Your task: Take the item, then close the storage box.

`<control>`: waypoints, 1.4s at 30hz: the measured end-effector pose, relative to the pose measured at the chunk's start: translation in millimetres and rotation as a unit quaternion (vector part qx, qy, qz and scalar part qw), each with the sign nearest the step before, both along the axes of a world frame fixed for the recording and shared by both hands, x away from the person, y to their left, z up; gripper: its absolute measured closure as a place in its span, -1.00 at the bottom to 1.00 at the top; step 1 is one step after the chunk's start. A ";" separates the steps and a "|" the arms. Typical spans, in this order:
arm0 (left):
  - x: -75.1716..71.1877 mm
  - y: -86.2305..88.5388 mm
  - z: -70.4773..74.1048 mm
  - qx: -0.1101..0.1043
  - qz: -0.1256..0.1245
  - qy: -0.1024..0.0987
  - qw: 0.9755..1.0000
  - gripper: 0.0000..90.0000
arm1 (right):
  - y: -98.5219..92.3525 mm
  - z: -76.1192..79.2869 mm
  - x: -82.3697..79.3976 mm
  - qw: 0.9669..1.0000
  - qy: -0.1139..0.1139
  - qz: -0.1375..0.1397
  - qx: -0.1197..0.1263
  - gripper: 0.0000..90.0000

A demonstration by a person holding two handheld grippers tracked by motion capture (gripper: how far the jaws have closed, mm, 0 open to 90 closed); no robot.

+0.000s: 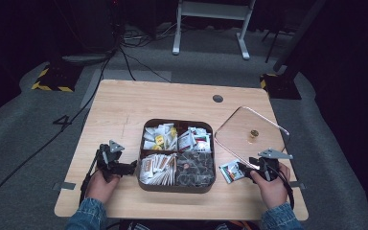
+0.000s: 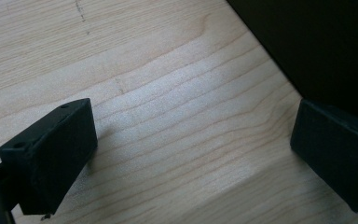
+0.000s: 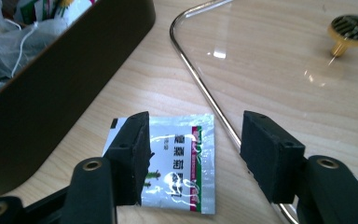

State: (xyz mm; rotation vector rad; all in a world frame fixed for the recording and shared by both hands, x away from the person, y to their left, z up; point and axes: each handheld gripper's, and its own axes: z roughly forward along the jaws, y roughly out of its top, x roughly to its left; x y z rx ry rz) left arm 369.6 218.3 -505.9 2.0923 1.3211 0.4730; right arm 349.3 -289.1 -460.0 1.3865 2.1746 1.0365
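Note:
A dark brown tray [image 1: 172,187] with four compartments of sachets and tea bags sits mid-table. To its right a white and silver sachet [image 1: 230,171] with green and red print lies flat on the wood. My right gripper [image 1: 242,168] is at the sachet's right edge. In the right gripper view it [image 3: 193,135] stands open, the left jaw over the sachet [image 3: 182,161] and the right jaw beside it. My left gripper [image 1: 134,167] rests at the tray's left side. It [image 2: 193,126] is open over bare wood with nothing between the jaws.
A glass lid [image 1: 242,130] with a metal rim and a gold knob [image 1: 254,135] lies at the right, close behind the sachet; its rim [image 3: 200,86] runs between my right jaws. The tray wall [image 3: 51,102] stands just left of the sachet. Cables and stands are on the floor beyond the table.

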 end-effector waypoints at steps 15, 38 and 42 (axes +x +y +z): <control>-0.2 -0.1 0.0 0.000 0.000 0.000 1.000 -0.99 | -13.4 17.2 6.1 0.999 -0.041 -0.006 0.015 -0.13; -0.8 -0.2 0.3 0.001 0.000 0.002 1.000 -0.99 | -45.0 18.7 31.6 0.997 -0.052 -0.055 0.006 -0.22; -0.8 -0.2 0.3 0.001 0.000 0.002 1.000 -0.99 | -50.5 16.4 40.0 0.997 -0.051 -0.062 0.002 -0.25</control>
